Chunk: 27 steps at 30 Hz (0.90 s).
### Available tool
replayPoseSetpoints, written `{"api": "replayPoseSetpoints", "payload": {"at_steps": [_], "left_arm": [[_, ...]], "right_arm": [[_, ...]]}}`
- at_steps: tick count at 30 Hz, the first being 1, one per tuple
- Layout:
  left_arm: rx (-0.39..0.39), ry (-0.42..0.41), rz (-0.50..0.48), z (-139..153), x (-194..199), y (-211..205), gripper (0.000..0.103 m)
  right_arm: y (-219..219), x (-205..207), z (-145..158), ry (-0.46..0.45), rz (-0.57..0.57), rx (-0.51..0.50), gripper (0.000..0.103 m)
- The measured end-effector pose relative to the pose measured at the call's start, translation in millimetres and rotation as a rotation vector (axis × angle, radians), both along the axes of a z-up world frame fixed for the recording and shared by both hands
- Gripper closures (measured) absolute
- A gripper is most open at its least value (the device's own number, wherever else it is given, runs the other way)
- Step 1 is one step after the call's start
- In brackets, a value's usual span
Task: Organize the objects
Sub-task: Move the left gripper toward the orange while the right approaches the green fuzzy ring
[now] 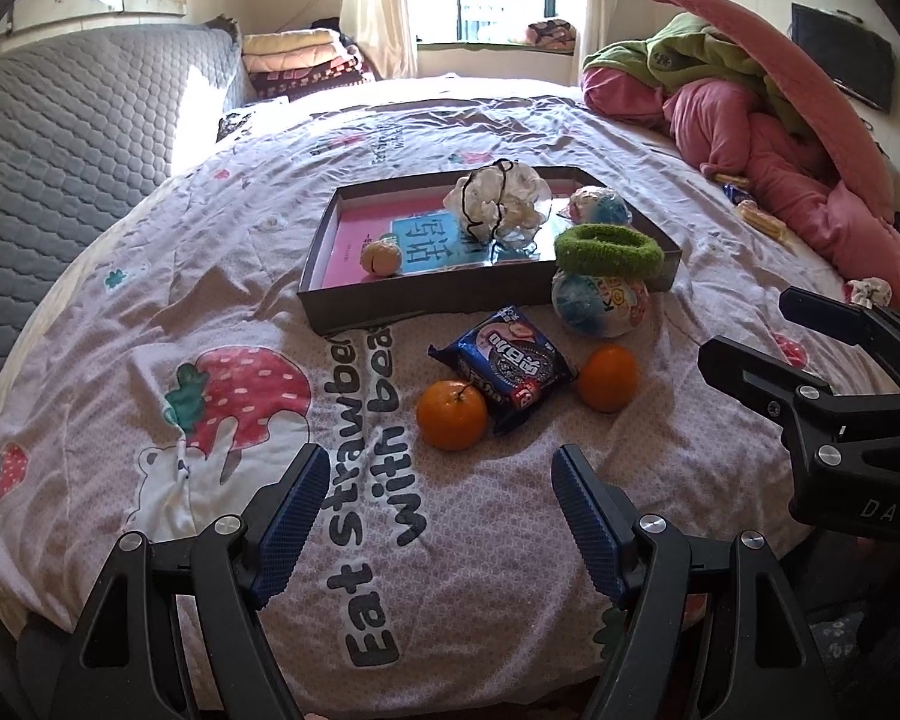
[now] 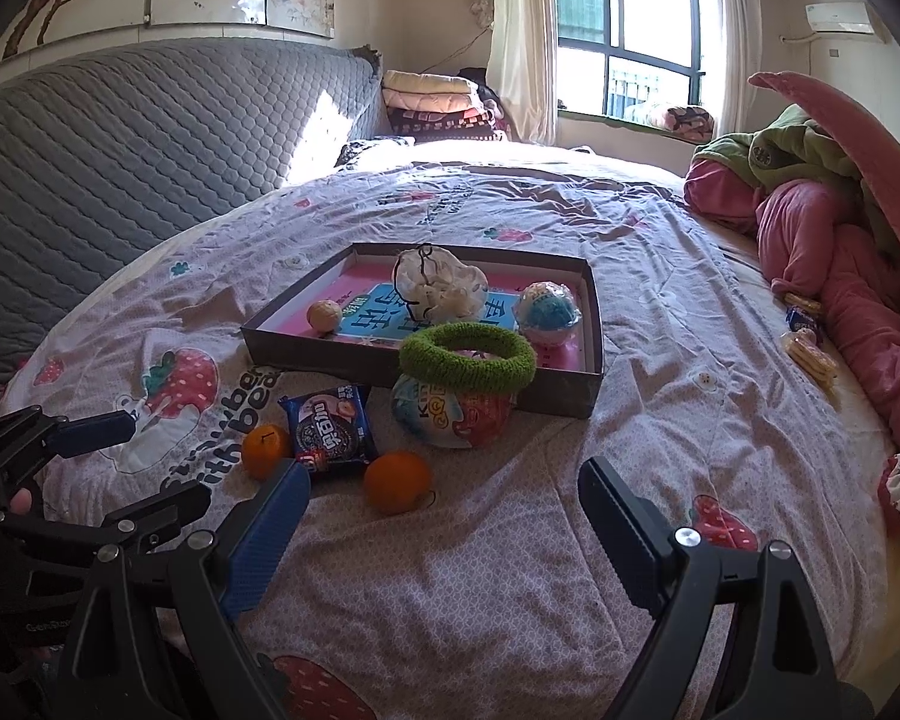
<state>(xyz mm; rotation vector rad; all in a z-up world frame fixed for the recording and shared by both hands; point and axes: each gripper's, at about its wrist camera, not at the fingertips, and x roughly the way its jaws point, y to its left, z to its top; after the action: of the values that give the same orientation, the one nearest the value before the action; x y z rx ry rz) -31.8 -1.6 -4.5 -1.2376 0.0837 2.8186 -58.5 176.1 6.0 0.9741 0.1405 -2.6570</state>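
Wrinkled strawberry-print bedsheet (image 1: 150, 276); round orange (image 1: 451, 414) beside glossy snack packet (image 1: 501, 369); both grippers' fingers wide apart, empty.

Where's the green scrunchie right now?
The green scrunchie sits atop the egg-shaped toy, against the tray's near wall, right of the cookie packet.

- We see the left hand-held gripper (image 1: 438, 480), jaws apart, above the bed (image 1: 150, 312).
- Two oranges (image 1: 451, 414) flank a cookie packet (image 1: 503, 367) before the tray (image 1: 354, 300).
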Motion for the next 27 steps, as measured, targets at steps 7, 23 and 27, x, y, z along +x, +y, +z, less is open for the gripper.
{"api": "replayPoseSetpoints", "payload": {"at_steps": [7,23,27], "left_arm": [[-0.004,-0.014,0.000,-8,-3,-1,0.025],[0.023,-0.054,0.001,-26,-18,-5,0.025],[0.023,-0.058,0.001,-30,-22,-6,0.025]], "right_arm": [[2,-4,-6,-0.015,-0.010,-0.004,0.012],[7,-21,-23,-0.058,-0.037,-0.018,0.012],[6,-25,-26,-0.066,-0.045,-0.016,0.012]]}}
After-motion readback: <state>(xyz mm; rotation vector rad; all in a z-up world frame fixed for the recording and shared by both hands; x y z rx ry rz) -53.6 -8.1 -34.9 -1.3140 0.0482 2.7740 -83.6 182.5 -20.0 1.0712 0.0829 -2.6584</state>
